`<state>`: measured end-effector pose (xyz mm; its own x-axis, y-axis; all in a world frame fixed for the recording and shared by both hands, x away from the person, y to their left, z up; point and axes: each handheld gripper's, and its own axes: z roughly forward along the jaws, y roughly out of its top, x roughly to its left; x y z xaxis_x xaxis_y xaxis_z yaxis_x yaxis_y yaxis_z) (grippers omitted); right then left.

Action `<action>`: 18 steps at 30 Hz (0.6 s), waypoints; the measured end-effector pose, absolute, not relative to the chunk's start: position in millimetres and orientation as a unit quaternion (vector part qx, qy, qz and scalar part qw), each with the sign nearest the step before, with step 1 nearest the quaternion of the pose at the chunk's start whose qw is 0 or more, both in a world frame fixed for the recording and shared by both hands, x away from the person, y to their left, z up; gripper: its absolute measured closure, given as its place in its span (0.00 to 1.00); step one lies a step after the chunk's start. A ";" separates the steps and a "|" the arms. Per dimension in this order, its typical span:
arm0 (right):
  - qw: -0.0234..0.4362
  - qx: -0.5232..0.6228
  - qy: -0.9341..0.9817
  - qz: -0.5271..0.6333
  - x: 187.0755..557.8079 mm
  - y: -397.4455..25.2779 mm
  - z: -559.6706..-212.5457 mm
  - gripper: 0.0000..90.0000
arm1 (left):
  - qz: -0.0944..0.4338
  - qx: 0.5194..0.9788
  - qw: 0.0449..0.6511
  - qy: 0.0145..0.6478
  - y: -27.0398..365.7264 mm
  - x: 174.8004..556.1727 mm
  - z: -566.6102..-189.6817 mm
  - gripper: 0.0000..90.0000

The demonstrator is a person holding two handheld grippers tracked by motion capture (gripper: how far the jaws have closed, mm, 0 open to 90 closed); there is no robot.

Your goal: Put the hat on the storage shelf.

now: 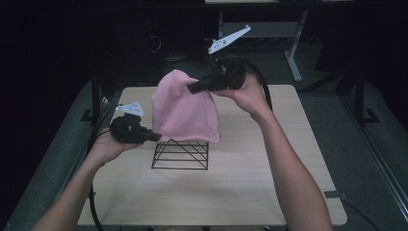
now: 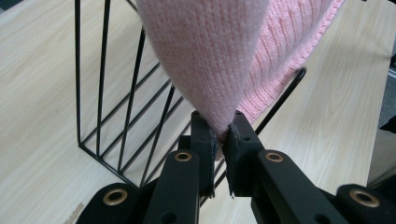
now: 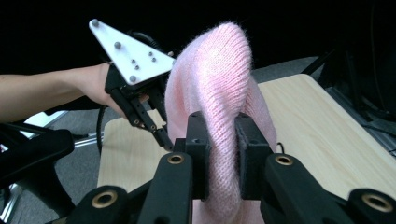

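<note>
A pink knitted cloth [image 1: 183, 110] hangs above a black wire rack [image 1: 181, 154] in the middle of the wooden table [image 1: 250, 168]. My right gripper [image 1: 191, 87] holds it up by its top edge, jaws shut on a thick fold of the knit [image 3: 219, 154]. My left gripper [image 1: 155, 137] is lower, at the cloth's bottom left corner, and pinches that corner [image 2: 219, 133] between its jaws. The rack [image 2: 121, 116] stands just behind that pinch, and the cloth's lower hem drapes over the rack's top.
The table's edges drop to a grey floor [image 1: 365, 159] on both sides. Dark table legs and stands rise behind the far edge [image 1: 293, 57]. The person's forearms [image 1: 288, 159] cross the near half of the table.
</note>
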<state>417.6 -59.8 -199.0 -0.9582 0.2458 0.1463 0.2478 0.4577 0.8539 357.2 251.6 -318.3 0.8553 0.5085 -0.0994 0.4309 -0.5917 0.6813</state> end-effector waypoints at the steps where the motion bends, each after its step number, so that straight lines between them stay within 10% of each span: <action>1: 0.002 -0.142 -0.855 -0.499 417.0 -58.5 -200.5 0.86 | 0.053 0.891 0.365 0.264 252.7 356.8 -319.9 0.92; 18: 0.031 -0.116 -0.855 -0.504 406.4 -41.7 -226.6 0.85 | 0.060 0.890 0.354 0.282 271.4 348.3 -341.1 0.93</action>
<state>406.4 -41.7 -226.6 -0.9711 0.1672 0.1702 0.2299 0.4653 0.8548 348.3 271.4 -341.1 0.8339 0.5441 -0.0930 0.4590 -0.5901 0.6641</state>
